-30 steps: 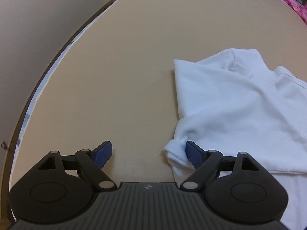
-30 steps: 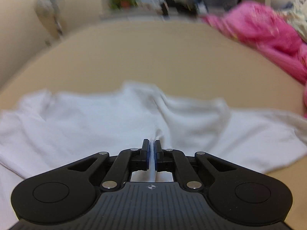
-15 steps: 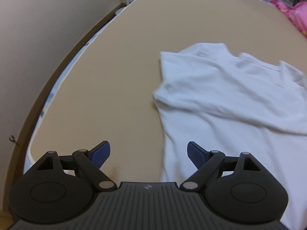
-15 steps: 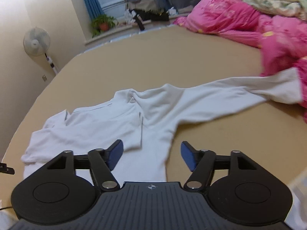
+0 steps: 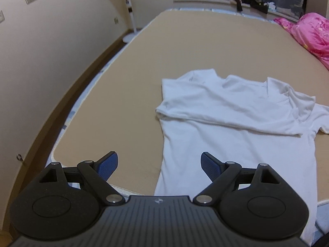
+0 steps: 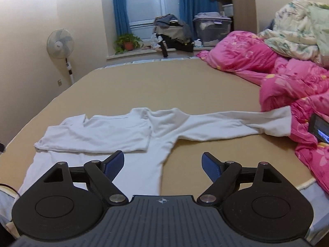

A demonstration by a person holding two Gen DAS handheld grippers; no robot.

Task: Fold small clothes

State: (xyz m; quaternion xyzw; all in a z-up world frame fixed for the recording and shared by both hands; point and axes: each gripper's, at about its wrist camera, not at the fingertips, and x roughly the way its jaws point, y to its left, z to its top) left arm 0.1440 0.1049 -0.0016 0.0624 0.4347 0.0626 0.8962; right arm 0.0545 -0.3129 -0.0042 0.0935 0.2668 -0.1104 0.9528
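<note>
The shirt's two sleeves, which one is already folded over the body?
The left-hand sleeve lies folded across the white shirt; the other sleeve stretches out toward the pink quilt.

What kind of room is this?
Most likely a bedroom: a white shirt lies on a big bed, with a pink quilt bunched at one side and a standing fan near the curtained window.

Bare tan mattress (image 5: 205,47) lies open beyond the white shirt (image 6: 115,135) — pink quilt (image 6: 287,82) crowds the right.
</note>
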